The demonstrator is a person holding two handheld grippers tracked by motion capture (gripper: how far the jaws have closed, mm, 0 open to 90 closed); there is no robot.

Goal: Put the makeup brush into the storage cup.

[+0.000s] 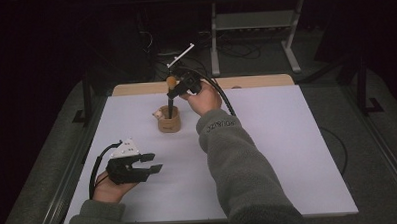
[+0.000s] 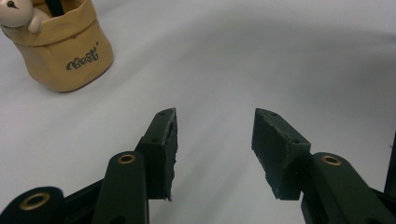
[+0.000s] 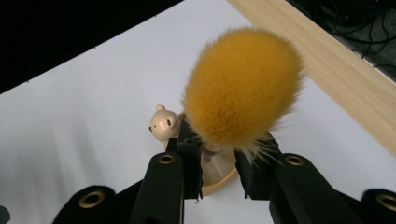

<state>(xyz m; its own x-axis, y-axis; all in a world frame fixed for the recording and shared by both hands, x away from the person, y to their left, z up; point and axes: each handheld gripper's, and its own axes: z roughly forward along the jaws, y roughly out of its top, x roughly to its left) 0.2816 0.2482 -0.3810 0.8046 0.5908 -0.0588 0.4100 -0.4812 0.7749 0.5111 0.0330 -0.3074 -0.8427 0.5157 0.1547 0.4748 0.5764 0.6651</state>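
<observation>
A brush with a fluffy orange head (image 3: 243, 86) stands with its black handle down in a tan cup-shaped holder (image 1: 169, 124). A small bear figure (image 3: 163, 123) sits at the holder's rim. My right gripper (image 3: 219, 168) is shut on the brush just under the bristles, above the holder. In the high view the brush head (image 1: 171, 83) and right gripper (image 1: 178, 87) are at the table's back middle. My left gripper (image 1: 153, 162) rests low at the front left, open, with nothing between its fingers. In the left gripper view the holder (image 2: 65, 51) lies far off at the upper left.
A white mat (image 1: 277, 139) covers the table, with a bare wooden strip (image 1: 255, 81) along the back edge. A black cable (image 1: 225, 96) trails from the right gripper. A metal stand (image 1: 253, 20) and cables lie on the dark floor behind.
</observation>
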